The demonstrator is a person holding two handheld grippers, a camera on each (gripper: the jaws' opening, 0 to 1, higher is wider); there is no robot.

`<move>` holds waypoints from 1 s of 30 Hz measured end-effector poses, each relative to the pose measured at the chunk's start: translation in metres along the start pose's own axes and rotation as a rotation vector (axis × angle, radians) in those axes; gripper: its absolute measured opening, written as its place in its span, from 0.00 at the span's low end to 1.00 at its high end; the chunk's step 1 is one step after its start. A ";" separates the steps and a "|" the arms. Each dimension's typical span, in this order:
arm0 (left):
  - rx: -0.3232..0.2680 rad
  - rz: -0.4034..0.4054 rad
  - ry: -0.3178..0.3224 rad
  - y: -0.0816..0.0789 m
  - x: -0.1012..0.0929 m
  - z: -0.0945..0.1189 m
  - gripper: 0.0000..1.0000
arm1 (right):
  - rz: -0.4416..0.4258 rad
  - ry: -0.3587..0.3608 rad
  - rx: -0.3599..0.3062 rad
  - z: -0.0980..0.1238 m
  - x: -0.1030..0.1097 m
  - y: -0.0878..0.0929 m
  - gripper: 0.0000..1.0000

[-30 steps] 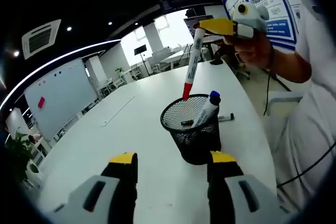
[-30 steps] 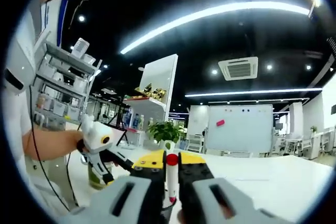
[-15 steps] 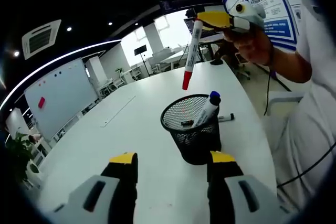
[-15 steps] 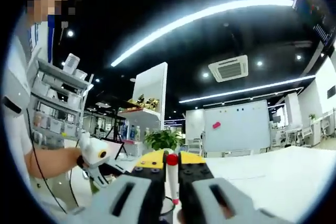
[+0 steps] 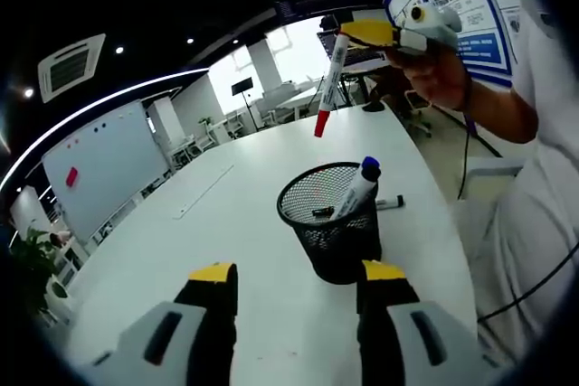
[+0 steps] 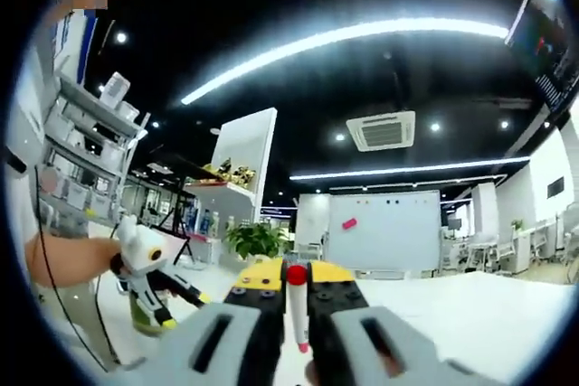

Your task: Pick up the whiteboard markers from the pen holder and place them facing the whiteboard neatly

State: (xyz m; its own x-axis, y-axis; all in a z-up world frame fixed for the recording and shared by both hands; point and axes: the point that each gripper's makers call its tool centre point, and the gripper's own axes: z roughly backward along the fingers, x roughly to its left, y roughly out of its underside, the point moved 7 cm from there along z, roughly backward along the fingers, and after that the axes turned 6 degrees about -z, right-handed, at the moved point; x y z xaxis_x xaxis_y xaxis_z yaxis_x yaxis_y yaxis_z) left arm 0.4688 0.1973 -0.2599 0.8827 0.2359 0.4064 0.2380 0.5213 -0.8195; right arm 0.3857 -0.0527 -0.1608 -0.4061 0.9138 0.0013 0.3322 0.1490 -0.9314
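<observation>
A red-capped whiteboard marker [image 5: 327,88] hangs cap-down above the black mesh pen holder [image 5: 331,220], pinched in the right claw [image 5: 369,33] and clear of the rim. A blue-capped marker [image 5: 358,185] leans inside the holder; another marker [image 5: 389,202] lies on the white table [image 5: 226,223] just behind it. The job looks barely begun, judging by what remains to be set facing the distant whiteboard [image 5: 90,164]. The left claw [image 5: 298,276] hovers near the holder, spread wide, holding nothing.

Probably office: whiteboard [image 5: 95,167], long table [image 5: 235,223].
</observation>
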 end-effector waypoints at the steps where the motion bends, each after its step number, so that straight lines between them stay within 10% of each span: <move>1: 0.000 0.000 0.000 0.000 0.000 0.000 0.54 | 0.007 0.007 0.002 0.001 -0.001 0.000 0.08; 30: 0.015 0.008 0.003 0.002 0.003 -0.002 0.53 | 0.069 0.121 0.049 0.017 -0.025 0.025 0.08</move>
State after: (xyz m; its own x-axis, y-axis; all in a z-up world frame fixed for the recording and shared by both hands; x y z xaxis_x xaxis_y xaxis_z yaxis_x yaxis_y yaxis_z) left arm 0.4722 0.1974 -0.2609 0.8858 0.2380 0.3984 0.2243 0.5319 -0.8165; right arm 0.3894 -0.0778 -0.1903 -0.2772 0.9606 -0.0220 0.3130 0.0686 -0.9473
